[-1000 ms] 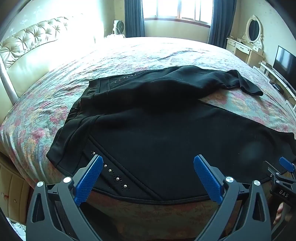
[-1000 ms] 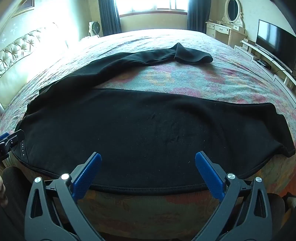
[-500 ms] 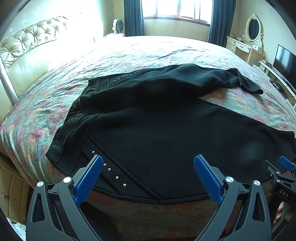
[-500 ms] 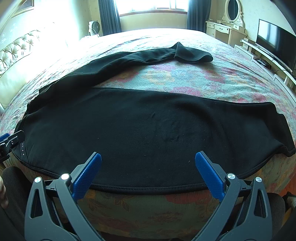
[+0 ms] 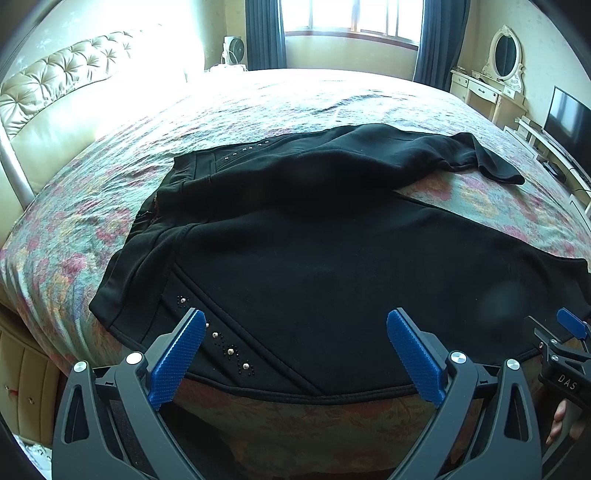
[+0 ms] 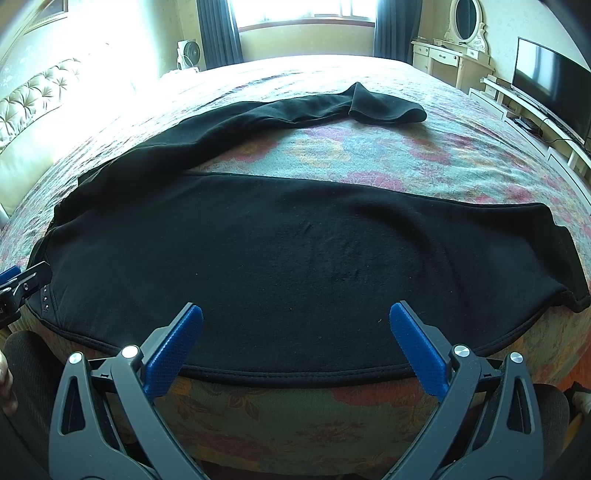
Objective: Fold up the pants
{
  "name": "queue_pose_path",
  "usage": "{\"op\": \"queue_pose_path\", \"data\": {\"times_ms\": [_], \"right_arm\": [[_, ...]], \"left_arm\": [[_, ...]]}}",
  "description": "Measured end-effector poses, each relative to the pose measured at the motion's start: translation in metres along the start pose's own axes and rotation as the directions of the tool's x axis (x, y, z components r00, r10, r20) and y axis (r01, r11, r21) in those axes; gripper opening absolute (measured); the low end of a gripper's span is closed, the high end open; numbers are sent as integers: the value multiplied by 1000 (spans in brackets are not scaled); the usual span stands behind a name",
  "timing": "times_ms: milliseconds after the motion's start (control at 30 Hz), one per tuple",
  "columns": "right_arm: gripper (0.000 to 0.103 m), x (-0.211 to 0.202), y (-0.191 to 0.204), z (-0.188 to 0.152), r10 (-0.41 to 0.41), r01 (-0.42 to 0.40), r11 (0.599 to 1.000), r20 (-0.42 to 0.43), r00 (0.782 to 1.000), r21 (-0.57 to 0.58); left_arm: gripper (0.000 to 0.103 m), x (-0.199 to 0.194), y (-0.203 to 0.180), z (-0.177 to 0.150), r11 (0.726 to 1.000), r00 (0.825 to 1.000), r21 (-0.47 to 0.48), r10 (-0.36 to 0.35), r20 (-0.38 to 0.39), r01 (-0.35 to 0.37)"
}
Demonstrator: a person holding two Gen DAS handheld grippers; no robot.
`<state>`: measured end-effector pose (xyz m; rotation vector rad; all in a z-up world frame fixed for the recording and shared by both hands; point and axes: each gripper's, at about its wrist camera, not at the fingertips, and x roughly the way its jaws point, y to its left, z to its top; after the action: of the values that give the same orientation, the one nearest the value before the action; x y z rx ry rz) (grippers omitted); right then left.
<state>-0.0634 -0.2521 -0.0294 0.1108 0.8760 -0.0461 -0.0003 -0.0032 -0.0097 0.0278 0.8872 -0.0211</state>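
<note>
Furniture rings the bed (image 5: 258,107): a tufted headboard (image 5: 62,77) on the left, a white fan (image 5: 233,50) and dark curtains (image 5: 264,33) by the window at the far end, a dressing table (image 5: 491,92) with an oval mirror, and a television (image 6: 550,88) on a low stand to the right; none of it lies between the grippers and the cloth. One pair of black pants (image 5: 332,266) is spread flat on the flowered bedspread, its waist toward the headboard side and its near edge running along the edge of the bed; two legs show, the near one stretched out to the right, the far one (image 6: 295,110) angled away with its cuff folded over, bedspread bare between them; two rows of small studs sit at the hips, one near (image 5: 229,350) and one far (image 5: 245,149). Two grippers are in view; the left gripper (image 5: 295,354) hangs just above the near hem by the studs, its blue pads wide apart and empty, touching nothing; the right gripper (image 6: 295,350) hangs over the same hem further along the near leg, equally wide and empty; each shows at the edge of the other's view.
</note>
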Motion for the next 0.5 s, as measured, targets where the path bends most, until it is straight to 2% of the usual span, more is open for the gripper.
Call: {"op": "queue_pose_path", "data": {"times_ms": [500], "right_arm": [[101,4,3,2,2,-2,1000,-13,1000,-1]], "left_arm": [[98,1,-1,-1,1000,1000,0,-1,-2,1]]}}
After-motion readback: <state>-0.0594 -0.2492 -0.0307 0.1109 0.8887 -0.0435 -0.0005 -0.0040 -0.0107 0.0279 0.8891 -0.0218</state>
